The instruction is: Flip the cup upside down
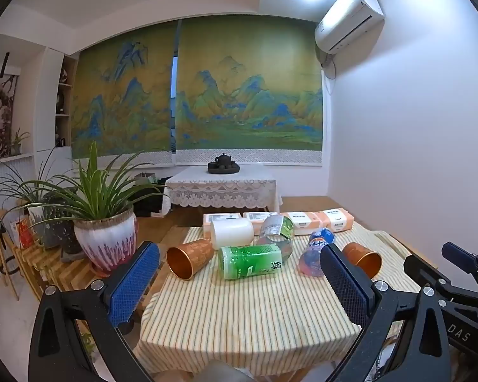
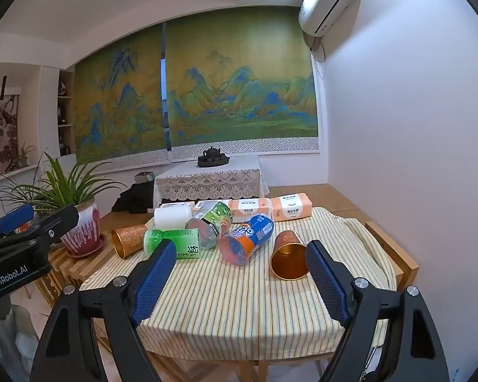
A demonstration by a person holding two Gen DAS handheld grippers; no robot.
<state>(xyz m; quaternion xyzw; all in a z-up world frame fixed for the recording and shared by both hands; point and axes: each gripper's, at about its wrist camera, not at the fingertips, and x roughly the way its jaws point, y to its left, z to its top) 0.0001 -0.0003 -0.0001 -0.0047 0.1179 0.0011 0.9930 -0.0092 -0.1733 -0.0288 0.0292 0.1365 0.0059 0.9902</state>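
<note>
Two copper cups lie on their sides on the striped tablecloth. The left cup (image 1: pixel 188 259) (image 2: pixel 127 239) has its mouth toward me at the table's left edge. The right cup (image 1: pixel 363 258) (image 2: pixel 288 256) lies at the right, mouth toward me. My left gripper (image 1: pixel 239 281) is open and empty, above the table's near edge. My right gripper (image 2: pixel 239 277) is open and empty, with the right cup just left of its right finger (image 2: pixel 326 281). The right gripper's body shows in the left wrist view (image 1: pixel 455 273), and the left gripper's body in the right wrist view (image 2: pixel 22 238).
Between the cups lie a green bottle (image 1: pixel 250 261), a clear bottle with green label (image 1: pixel 277 234), a blue-orange bottle (image 1: pixel 315 253) and a white roll (image 1: pixel 232 232). Tissue packs (image 1: pixel 318 221) line the far edge. A potted plant (image 1: pixel 106 238) stands left of the table (image 1: pixel 239 318).
</note>
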